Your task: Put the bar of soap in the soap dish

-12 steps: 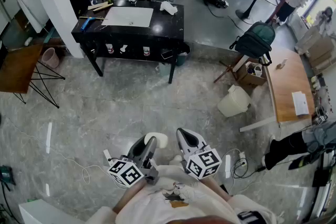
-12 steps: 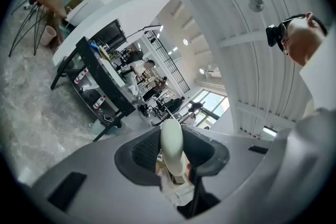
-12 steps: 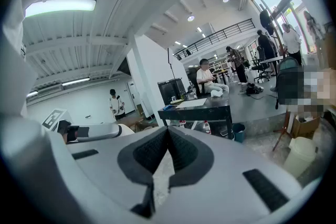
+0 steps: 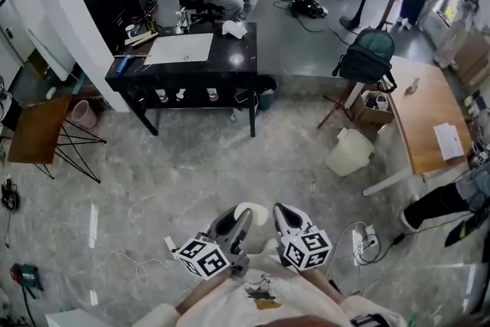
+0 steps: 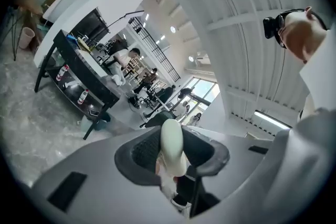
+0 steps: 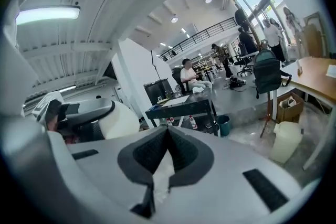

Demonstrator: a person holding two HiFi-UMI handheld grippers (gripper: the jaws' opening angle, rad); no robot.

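The left tool (image 5: 170, 159) holds the bar of soap (image 5: 171, 136). Its jaws stand wide, one on each side of the soap, and the dark pads (image 5: 143, 152) press on it. The soap is pale and smooth. It stands on its edge and sticks out past the tips of the jaws.

The right tool (image 6: 167, 131) is just beside the left one. Its jaws are closed together and there is nothing in them.

Both tools are held up close to the person's pale shirt (image 4: 260, 295), high over the grey floor (image 4: 191, 165). They point out across the room.

A black worktop (image 4: 230, 61) stands well away, with a white sheet (image 4: 181, 48) and some small things on it. I cannot see a soap dish there or anywhere else. The small things are too tiny to tell apart.

So I think the picking up is done and the carrying is the step in hand. The soap is not yet in its dish.

The next move calls for finding the dish first. Then the left tool should bring the soap right over it, go down gently, and open only when the soap sits in the dish. Soap may be slippery, so the grip should stay firm on the way.
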